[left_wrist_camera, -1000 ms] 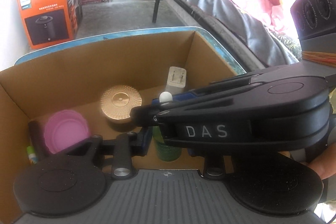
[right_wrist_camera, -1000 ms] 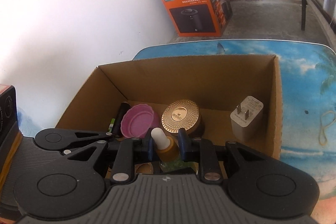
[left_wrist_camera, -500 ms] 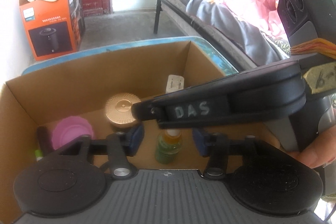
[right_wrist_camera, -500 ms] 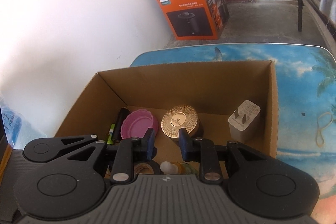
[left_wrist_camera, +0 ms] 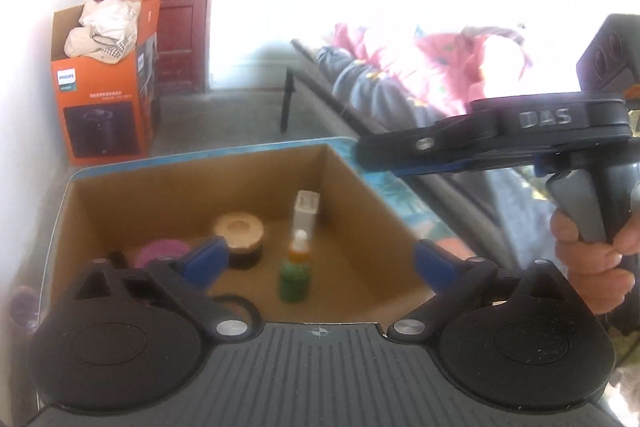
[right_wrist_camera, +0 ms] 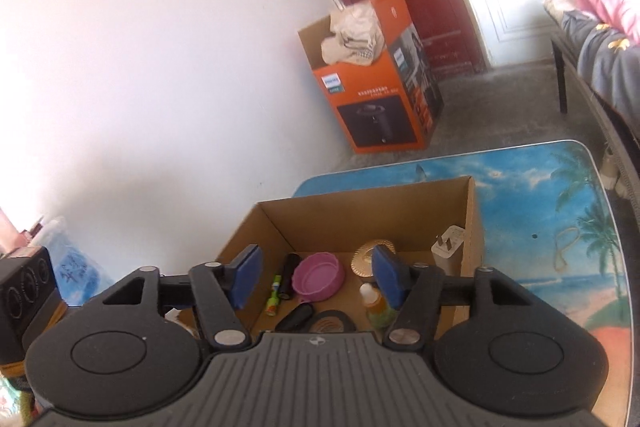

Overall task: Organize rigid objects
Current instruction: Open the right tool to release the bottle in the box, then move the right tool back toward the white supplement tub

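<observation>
The little dropper bottle (left_wrist_camera: 295,273) stands upright on the floor of the cardboard box (left_wrist_camera: 348,187), near the front, with the white charger (left_wrist_camera: 306,213) just behind it and the gold-lidded jar (left_wrist_camera: 239,233) to one side. It looks light and rigid, probably glass or hard plastic, so smooth and easy to tip; the green body seems the safest place to take it, not the soft white bulb on top.

Both tools hang above the box with nothing in them. The left gripper (left_wrist_camera: 320,263) has its fingers spread wide and opening, the right gripper (right_wrist_camera: 316,277) is also opening, only air between the blue pads.

From the right-hand view the bottle is half covered by a finger, and the dark items at the box's near wall are cut off. The left-hand view is blurred, so the pink dish (right_wrist_camera: 319,275) is hardly readable there. The desk (right_wrist_camera: 560,187) beyond looks bare except for a rubber band (right_wrist_camera: 566,249).
</observation>
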